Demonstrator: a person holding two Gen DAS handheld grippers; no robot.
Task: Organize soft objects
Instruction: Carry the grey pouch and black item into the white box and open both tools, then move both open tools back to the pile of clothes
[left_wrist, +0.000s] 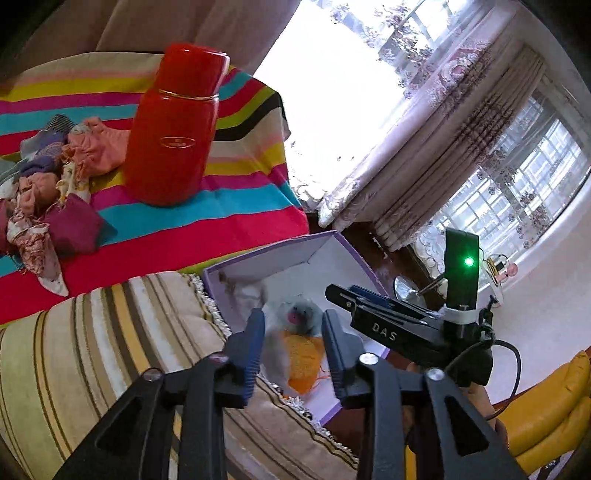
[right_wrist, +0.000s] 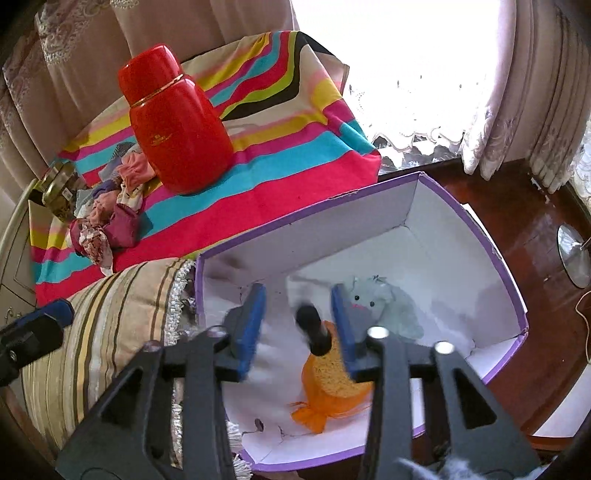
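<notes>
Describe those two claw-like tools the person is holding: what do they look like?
Each is a black plastic frame with cut-out arms and silver rivets, ending in two ribbed blue pads. The left gripper and right gripper look alike. Seen from the left one, the right tool's black body carries white "DAS" lettering, a green light and a black cable.

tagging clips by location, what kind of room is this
Most likely a home living room or bedroom: floral curtains over a bright window, a striped cushion beside a purple box on a dark wooden table, and a striped cloth bearing a red flask.
</notes>
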